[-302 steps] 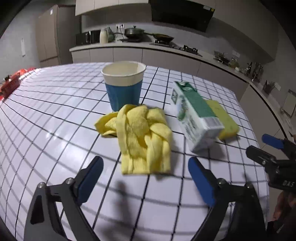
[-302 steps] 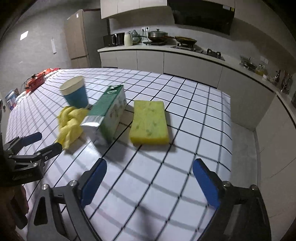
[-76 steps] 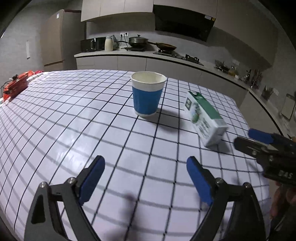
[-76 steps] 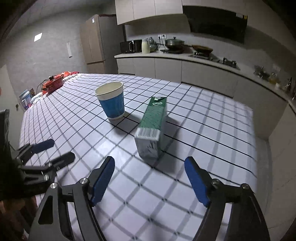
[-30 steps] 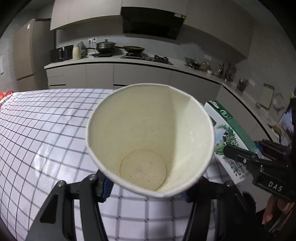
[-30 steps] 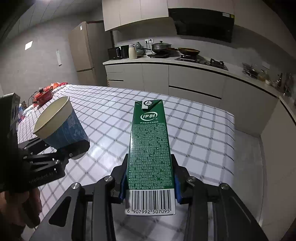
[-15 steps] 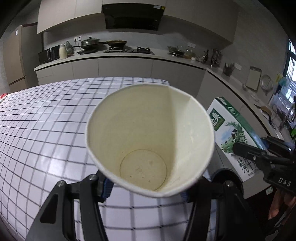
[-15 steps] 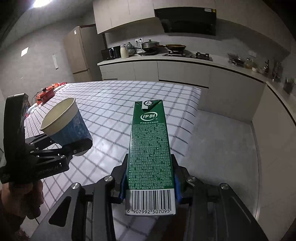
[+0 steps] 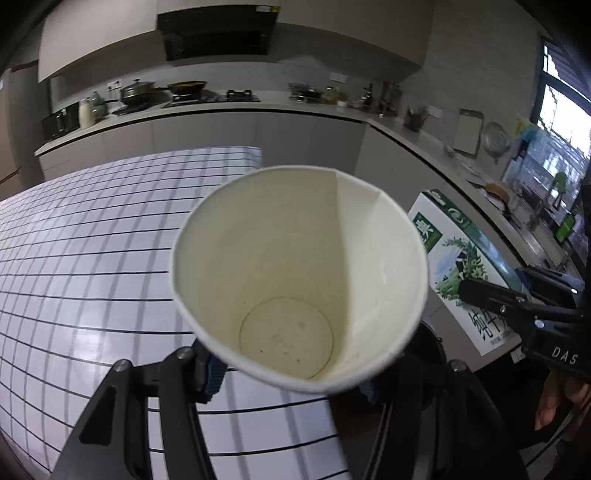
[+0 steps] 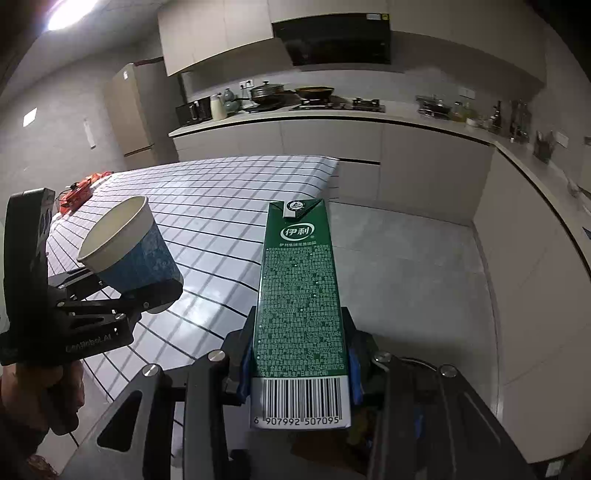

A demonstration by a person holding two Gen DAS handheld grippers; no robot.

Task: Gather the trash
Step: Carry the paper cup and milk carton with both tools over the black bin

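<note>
Fingers of the left gripper [image 9: 291, 373] clamp the paper cup [image 9: 299, 280] above the checked table's [image 9: 92, 266] edge. Right gripper [image 10: 299, 365] grips the green milk carton [image 10: 299, 295], held over the floor just beside the cup

Home kitchen, probably: stove [image 10: 338, 103], fridge [image 10: 129, 110], cabinets [image 10: 221, 33]

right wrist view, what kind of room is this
A home kitchen, most likely: a fridge by the wall, a long counter with a pot on a gas stove, and a range hood overhead.

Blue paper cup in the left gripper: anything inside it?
No. The left wrist view looks straight into the blue paper cup, showing only its bare pale bottom.
</note>
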